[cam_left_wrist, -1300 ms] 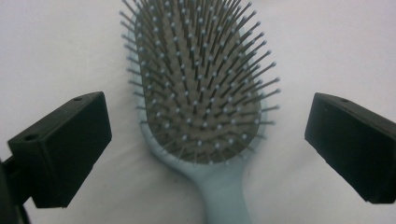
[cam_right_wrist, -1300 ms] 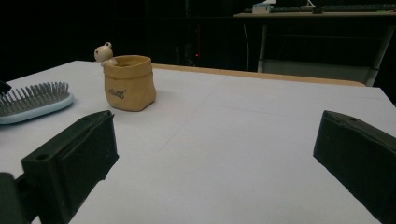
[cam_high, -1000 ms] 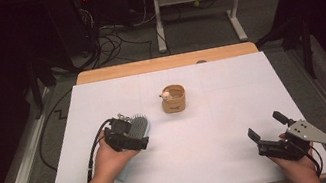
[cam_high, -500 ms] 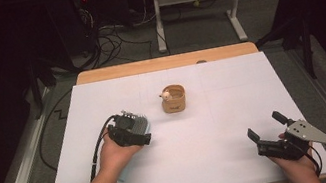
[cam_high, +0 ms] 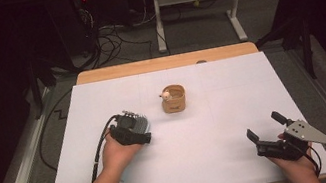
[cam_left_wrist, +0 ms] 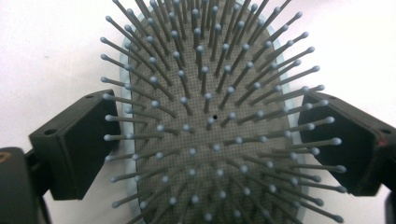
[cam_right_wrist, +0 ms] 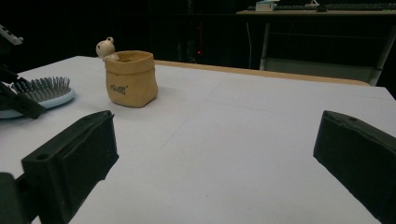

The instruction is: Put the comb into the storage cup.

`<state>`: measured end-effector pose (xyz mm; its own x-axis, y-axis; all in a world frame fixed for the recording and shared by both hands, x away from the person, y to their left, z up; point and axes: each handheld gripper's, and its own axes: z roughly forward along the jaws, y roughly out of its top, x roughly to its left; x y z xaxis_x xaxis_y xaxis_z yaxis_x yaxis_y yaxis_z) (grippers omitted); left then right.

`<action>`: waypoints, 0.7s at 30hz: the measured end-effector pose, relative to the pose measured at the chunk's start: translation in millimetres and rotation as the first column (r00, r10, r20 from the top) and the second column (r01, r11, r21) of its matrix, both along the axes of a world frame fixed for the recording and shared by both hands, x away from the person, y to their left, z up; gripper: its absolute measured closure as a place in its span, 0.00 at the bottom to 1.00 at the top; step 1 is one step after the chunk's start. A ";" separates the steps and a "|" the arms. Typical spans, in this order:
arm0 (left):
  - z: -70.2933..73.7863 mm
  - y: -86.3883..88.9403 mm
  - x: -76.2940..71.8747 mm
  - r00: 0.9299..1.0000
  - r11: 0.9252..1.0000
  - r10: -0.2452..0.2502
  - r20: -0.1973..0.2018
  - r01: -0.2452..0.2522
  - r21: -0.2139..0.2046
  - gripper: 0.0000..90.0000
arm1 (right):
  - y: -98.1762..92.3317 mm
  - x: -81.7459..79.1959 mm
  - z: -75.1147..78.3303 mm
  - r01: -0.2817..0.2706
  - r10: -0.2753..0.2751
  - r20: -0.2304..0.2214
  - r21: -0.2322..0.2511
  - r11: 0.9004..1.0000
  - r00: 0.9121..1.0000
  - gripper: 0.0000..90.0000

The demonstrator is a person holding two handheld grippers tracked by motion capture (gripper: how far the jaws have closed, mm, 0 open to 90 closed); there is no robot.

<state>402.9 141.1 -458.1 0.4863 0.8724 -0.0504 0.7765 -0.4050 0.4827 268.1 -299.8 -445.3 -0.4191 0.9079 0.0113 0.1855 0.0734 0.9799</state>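
Observation:
A light-blue hairbrush (cam_high: 141,121) lies bristles-up on the white table sheet (cam_high: 215,112), left of centre. My left gripper (cam_high: 131,130) reaches down over its head. In the left gripper view the grey bristle pad (cam_left_wrist: 205,93) sits between the two black jaws of the left gripper (cam_left_wrist: 208,140), which stand wide at the rim on either side. They have just been closing a little, and no firm press on the rim shows. My right gripper (cam_high: 263,124) rests near the front right edge, open, with nothing in it (cam_right_wrist: 215,154).
A small tan sack-shaped pot (cam_high: 174,99) with a little white figure on its rim stands at the table's middle, also seen as the pot (cam_right_wrist: 130,79) with the brush (cam_right_wrist: 44,93) to its left. A wooden strip (cam_high: 166,62) edges the far side. Cables and a desk frame lie beyond.
My left hand has shifted slightly over the brush head. The right gripper has stayed where it was.

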 end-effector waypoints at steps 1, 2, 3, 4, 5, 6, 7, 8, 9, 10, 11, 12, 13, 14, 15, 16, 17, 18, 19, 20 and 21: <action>0.0 0.0 0.0 1.000 1.000 0.000 0.000 0.000 0.000 0.09 | 0.0 0.0 0.0 0.000 0.000 0.000 0.000 1.000 1.000 0.00; -0.2 0.9 0.0 1.000 1.000 -0.002 0.000 0.002 -0.009 0.10 | -0.1 0.3 -0.2 0.000 0.000 0.000 0.001 1.000 1.000 0.00; -0.1 1.3 0.1 1.000 1.000 -0.005 -0.002 0.005 -0.009 0.10 | 0.0 0.3 -0.3 0.001 -0.001 -0.002 0.002 1.000 1.000 0.00; -0.4 1.5 0.1 1.000 1.000 -0.009 0.000 0.009 -0.009 0.10 | 0.0 0.3 -0.3 0.001 -0.001 0.000 -0.001 1.000 1.000 0.00; -0.5 1.6 0.2 1.000 1.000 -0.010 -0.001 0.010 -0.010 0.10 | 0.1 0.2 -0.3 0.000 0.000 0.001 -0.002 1.000 1.000 0.00; -0.8 1.8 0.3 1.000 1.000 -0.012 0.000 0.012 -0.010 0.10 | 0.2 0.2 -0.3 -0.001 0.001 0.001 -0.002 1.000 1.000 0.00; -0.8 1.8 0.3 1.000 1.000 -0.012 0.000 0.012 -0.010 0.10 | 0.2 0.2 -0.3 -0.001 0.001 0.001 -0.002 1.000 1.000 0.00; -0.7 1.5 0.1 1.000 1.000 -0.009 -0.001 0.009 -0.009 0.10 | 0.4 0.3 -0.5 0.000 0.000 0.000 -0.002 1.000 1.000 0.00; -0.9 1.4 -0.3 1.000 1.000 -0.009 0.001 0.009 -0.008 0.10 | 0.4 0.4 -0.6 0.000 0.000 0.000 0.000 1.000 1.000 0.00; -1.0 0.9 -0.2 1.000 1.000 -0.005 0.001 0.005 -0.008 0.10 | 0.4 0.5 -0.7 0.000 0.000 0.000 0.000 1.000 1.000 0.00; -0.8 0.6 0.1 1.000 1.000 -0.003 0.000 0.003 -0.006 0.10 | 0.4 0.5 -0.8 -0.001 0.001 -0.001 0.000 1.000 1.000 0.00; -0.6 0.5 0.5 1.000 1.000 -0.003 -0.003 0.003 -0.004 0.10 | 0.5 0.6 -0.8 -0.001 0.001 -0.001 -0.001 1.000 1.000 0.00; -0.5 0.5 0.6 1.000 1.000 -0.002 -0.005 0.002 -0.004 0.10 | 0.5 0.8 -0.9 -0.002 0.002 -0.002 -0.001 1.000 1.000 0.00; -0.1 0.6 0.6 1.000 1.000 -0.001 -0.008 0.001 -0.005 0.10 | 0.4 1.0 -1.1 -0.002 0.002 -0.003 -0.001 1.000 1.000 0.00; -0.1 0.6 0.6 1.000 1.000 -0.001 -0.008 0.001 -0.005 0.11 | 0.4 1.0 -1.1 -0.002 0.002 -0.003 -0.001 1.000 1.000 0.00; 0.7 1.2 0.6 1.000 1.000 0.008 -0.008 -0.008 -0.007 0.13 | 0.7 1.1 -1.4 -0.001 0.001 -0.007 0.000 1.000 1.000 0.00; 0.7 1.2 0.6 1.000 1.000 0.008 -0.008 -0.008 -0.007 0.15 | 0.8 1.0 -1.5 -0.002 0.002 -0.008 -0.002 1.000 1.000 0.00; 1.1 1.1 0.5 1.000 1.000 0.018 -0.006 -0.018 -0.006 0.15 | 1.0 1.0 -1.5 -0.002 0.002 -0.006 -0.004 1.000 1.000 0.00; 1.1 1.1 0.5 1.000 1.000 0.018 -0.006 -0.018 -0.006 0.16 | 1.0 1.0 -1.5 -0.002 0.002 -0.006 -0.004 1.000 1.000 0.00; 1.5 0.6 0.0 1.000 1.000 0.019 -0.004 -0.019 -0.004 0.17 | 1.2 1.2 -1.6 -0.003 0.003 -0.004 -0.007 1.000 1.000 0.00; 1.5 0.6 0.0 1.000 1.000 0.019 -0.004 -0.019 -0.004 0.18 | 1.3 1.1 -1.6 -0.003 0.003 -0.006 -0.005 1.000 1.000 0.00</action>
